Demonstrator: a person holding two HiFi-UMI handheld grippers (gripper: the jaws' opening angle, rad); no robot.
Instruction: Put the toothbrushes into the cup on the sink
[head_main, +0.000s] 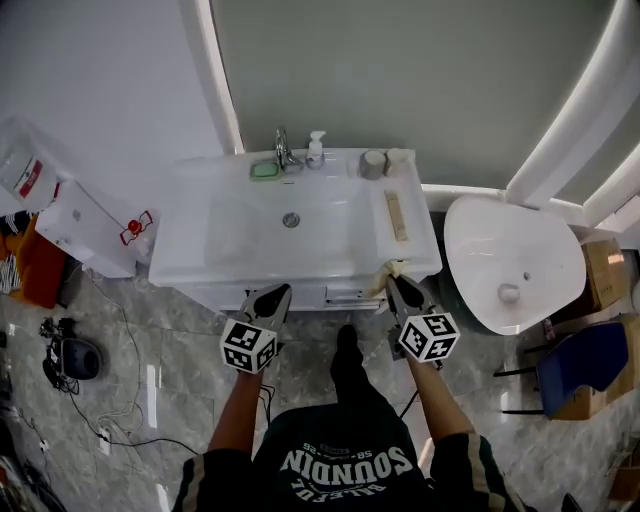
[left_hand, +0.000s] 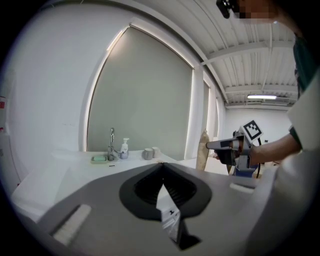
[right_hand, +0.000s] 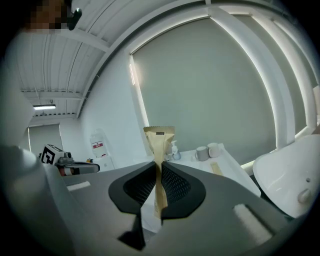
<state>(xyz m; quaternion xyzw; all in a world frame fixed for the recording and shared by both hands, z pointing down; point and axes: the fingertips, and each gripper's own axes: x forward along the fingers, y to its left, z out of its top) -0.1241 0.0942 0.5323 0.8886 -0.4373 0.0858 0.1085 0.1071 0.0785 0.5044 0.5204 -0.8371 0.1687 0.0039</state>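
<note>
My right gripper (head_main: 397, 282) is shut on a tan paper-wrapped toothbrush (head_main: 385, 272) at the sink's front right corner. In the right gripper view the packet (right_hand: 159, 147) stands upright, pinched between the jaws of that gripper (right_hand: 159, 167). A second wrapped toothbrush (head_main: 397, 215) lies on the white sink (head_main: 220, 250) along its right ledge. Two cups stand at the back right, a grey one (head_main: 372, 163) and a pale one (head_main: 397, 159). My left gripper (head_main: 275, 293) hangs before the sink's front edge, jaws together with nothing between them (left_hand: 162, 170).
A faucet (head_main: 283, 148), a soap dispenser (head_main: 316, 149) and a green soap dish (head_main: 265, 170) line the sink's back edge. A white oval fixture (head_main: 510, 260) stands to the right, with a blue chair (head_main: 580, 365) beyond it. A white box (head_main: 85, 225) and cables (head_main: 60, 350) sit at the left.
</note>
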